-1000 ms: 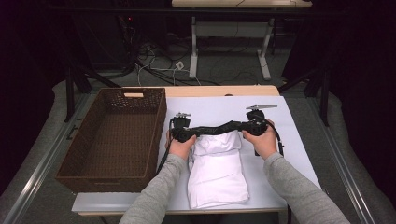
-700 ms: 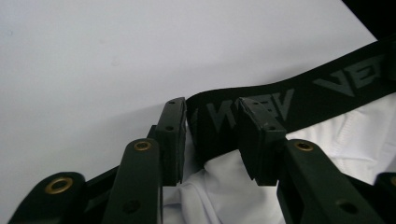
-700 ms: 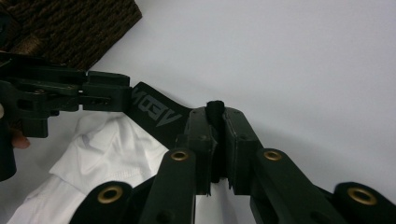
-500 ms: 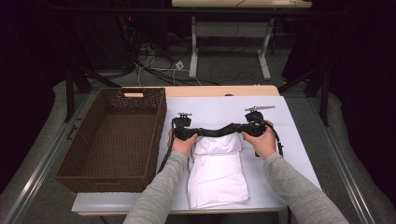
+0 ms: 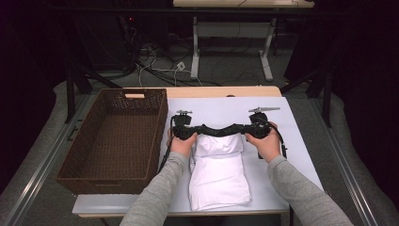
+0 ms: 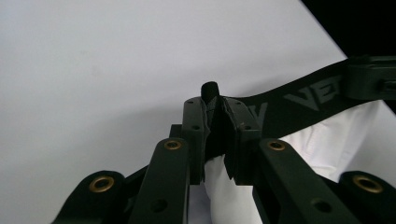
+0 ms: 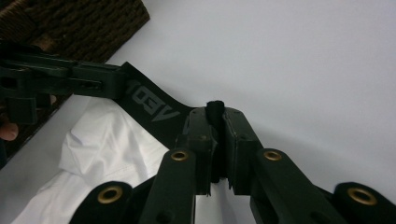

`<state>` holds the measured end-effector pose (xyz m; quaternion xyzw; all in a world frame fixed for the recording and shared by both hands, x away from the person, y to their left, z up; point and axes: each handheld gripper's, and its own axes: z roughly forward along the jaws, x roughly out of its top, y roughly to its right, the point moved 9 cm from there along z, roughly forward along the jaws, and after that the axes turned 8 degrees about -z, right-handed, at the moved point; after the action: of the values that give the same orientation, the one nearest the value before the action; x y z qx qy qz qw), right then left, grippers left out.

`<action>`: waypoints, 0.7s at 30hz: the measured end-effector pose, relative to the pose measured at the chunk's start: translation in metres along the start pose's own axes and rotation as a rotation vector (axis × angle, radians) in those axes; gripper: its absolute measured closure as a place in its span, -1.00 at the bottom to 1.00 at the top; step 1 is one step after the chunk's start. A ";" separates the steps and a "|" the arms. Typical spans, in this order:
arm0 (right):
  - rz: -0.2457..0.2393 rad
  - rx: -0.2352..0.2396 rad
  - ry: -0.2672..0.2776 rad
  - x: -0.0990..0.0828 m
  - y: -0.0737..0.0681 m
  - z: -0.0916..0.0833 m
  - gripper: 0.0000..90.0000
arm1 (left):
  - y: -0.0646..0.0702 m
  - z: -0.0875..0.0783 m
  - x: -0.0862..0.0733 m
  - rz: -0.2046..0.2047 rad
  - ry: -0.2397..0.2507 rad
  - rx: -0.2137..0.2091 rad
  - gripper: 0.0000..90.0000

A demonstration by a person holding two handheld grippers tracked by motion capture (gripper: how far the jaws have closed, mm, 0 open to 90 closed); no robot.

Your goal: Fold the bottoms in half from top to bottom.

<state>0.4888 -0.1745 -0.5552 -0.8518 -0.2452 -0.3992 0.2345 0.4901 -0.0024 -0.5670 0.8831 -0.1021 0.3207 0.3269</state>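
High view: you hold the black waistband stretched parallel to the desk's far edge, above the white garment, beside the basket. Left gripper view: your left gripper, having just closed further, pinches one band end. Right gripper view: your right gripper clamps the other end.

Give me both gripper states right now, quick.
Left gripper: shut on the black waistband of the white garment; its jaws have just been closing.
Right gripper: shut on the waistband's other end.
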 end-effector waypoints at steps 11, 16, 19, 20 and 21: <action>-0.036 0.031 0.075 0.022 -0.015 -0.035 0.83 | 0.037 -0.048 0.010 0.059 0.096 -0.088 0.80; -0.061 0.047 0.093 0.023 -0.025 -0.047 0.83 | 0.048 -0.062 0.005 0.083 0.112 -0.115 0.80; -0.072 0.060 0.106 0.022 -0.031 -0.053 0.83 | 0.052 -0.070 0.001 0.090 0.123 -0.132 0.80; -0.078 0.063 0.109 0.021 -0.033 -0.055 0.83 | 0.054 -0.072 -0.001 0.089 0.127 -0.140 0.80; -0.079 0.067 0.113 0.020 -0.035 -0.057 0.83 | 0.055 -0.074 -0.002 0.092 0.131 -0.145 0.80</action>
<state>0.4467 -0.1769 -0.4994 -0.8092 -0.2782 -0.4473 0.2604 0.4296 0.0033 -0.4971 0.8286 -0.1437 0.3842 0.3810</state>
